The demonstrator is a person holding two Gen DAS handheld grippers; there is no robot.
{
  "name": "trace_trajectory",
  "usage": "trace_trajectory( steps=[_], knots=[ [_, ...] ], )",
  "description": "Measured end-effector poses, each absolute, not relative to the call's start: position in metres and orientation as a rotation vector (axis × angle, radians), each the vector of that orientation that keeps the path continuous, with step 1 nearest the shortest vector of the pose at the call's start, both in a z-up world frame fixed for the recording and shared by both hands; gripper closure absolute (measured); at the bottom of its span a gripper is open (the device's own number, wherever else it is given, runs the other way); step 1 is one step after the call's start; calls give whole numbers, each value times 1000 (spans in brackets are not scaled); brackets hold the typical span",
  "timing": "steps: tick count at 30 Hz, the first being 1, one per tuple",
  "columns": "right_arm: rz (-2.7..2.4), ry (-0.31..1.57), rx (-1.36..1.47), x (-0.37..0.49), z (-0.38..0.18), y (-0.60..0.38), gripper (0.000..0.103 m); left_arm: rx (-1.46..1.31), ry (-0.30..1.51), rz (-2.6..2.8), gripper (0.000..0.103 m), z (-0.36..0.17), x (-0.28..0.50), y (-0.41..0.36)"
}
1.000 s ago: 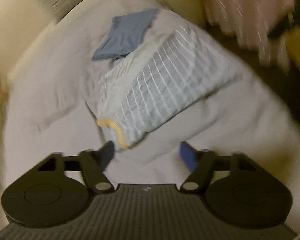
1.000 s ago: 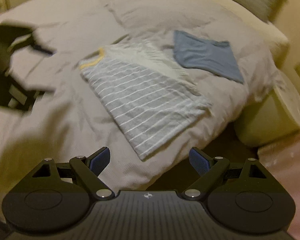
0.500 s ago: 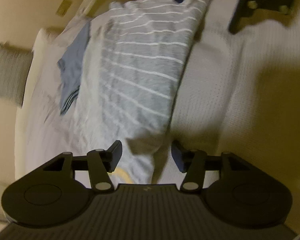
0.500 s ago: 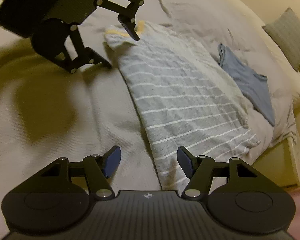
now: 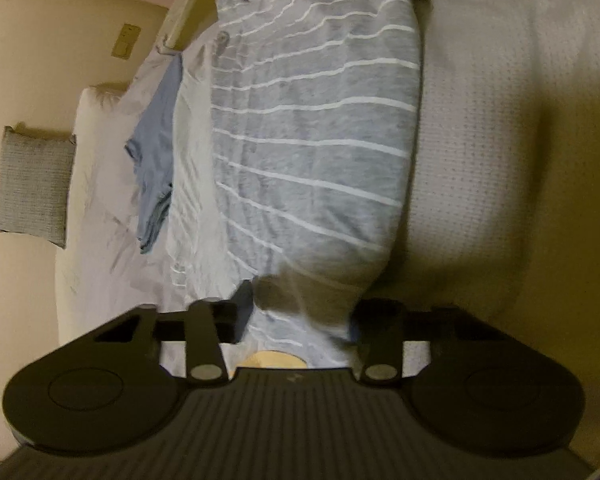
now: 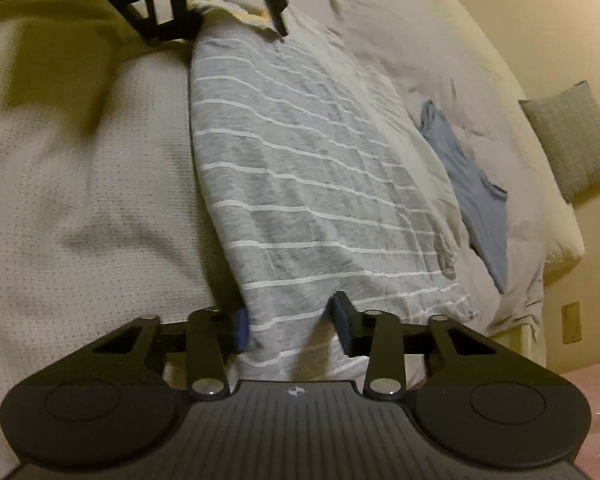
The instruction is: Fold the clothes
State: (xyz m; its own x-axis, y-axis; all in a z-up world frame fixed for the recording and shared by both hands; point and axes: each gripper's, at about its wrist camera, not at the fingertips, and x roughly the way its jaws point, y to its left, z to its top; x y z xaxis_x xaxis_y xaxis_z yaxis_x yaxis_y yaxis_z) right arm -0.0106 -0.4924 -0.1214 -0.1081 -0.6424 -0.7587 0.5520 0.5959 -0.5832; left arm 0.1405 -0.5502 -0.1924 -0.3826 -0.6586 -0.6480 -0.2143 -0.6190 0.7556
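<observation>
Both grippers, left [image 5: 300, 316] and right [image 6: 288, 320], gape wide, fabric between fingers unpinched; striped shirt [image 6: 300, 184] looks limp, best pinched at end corners.

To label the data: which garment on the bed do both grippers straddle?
The grey striped shirt, one hand-held gripper at each end; the blue one lies apart, untouched.
</observation>
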Motion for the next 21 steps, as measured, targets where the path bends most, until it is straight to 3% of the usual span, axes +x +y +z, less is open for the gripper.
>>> trace_trajectory(
  steps=[2,3,6,15,21],
  knots=[
    [-997,1342,-61,-13,-115,-496,95,1561,-1134,-2085,86,-188,139,-551],
    [-992,1338,-58,-15,-108,-498,96,1567,-1121,-2087,93,-184,138,-551],
    [-983,1317,-58,-23,-81,-499,98,1558,-1082,-2084,96,-164,134,-551],
    [-952,1232,-220,-68,44,-549,99,1366,-913,-1998,97,-48,99,-578],
    [-933,1136,-328,-119,110,-638,99,1239,-764,-1900,97,25,43,-645]
  ],
)
